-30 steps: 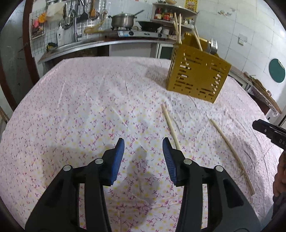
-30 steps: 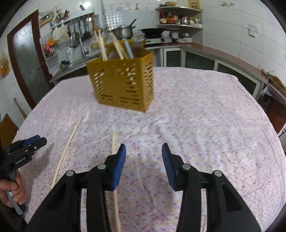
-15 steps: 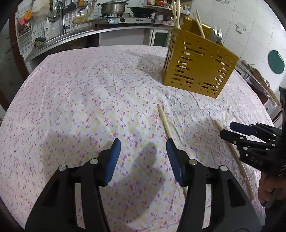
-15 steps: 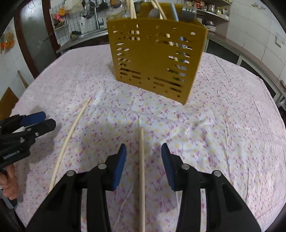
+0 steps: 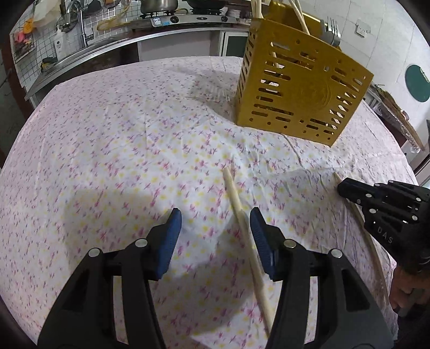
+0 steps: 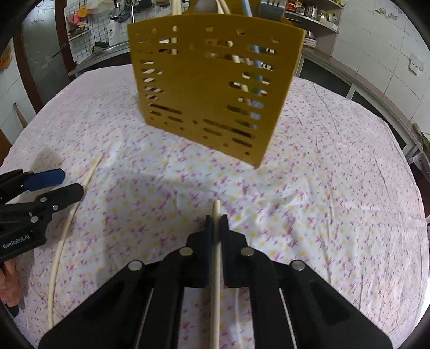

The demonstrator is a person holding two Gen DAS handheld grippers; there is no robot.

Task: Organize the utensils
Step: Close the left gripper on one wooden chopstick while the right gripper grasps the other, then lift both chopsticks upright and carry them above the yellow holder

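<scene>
A yellow slotted utensil holder (image 5: pixel 301 88) stands on the flowered tablecloth, with chopsticks and a fork in it; it also shows in the right wrist view (image 6: pixel 212 88). My left gripper (image 5: pixel 215 225) is open, low over the cloth, with a pale chopstick (image 5: pixel 242 214) lying between its fingers close to the right one. My right gripper (image 6: pixel 215 218) is shut on a second chopstick (image 6: pixel 215 257), which lies along the cloth. In the left wrist view the right gripper (image 5: pixel 346 188) sits over that chopstick (image 5: pixel 373 241). The left gripper (image 6: pixel 64 185) shows at the left of the right wrist view.
The round table's edge (image 5: pixel 411 171) lies close on the right. A kitchen counter with a sink and stove (image 5: pixel 161 18) runs behind the table. The cloth (image 5: pixel 94 147) to the left of the holder is bare.
Both grippers moved forward and down toward the holder. The right gripper closed on its chopstick. The left gripper came around the other chopstick and stays open.
</scene>
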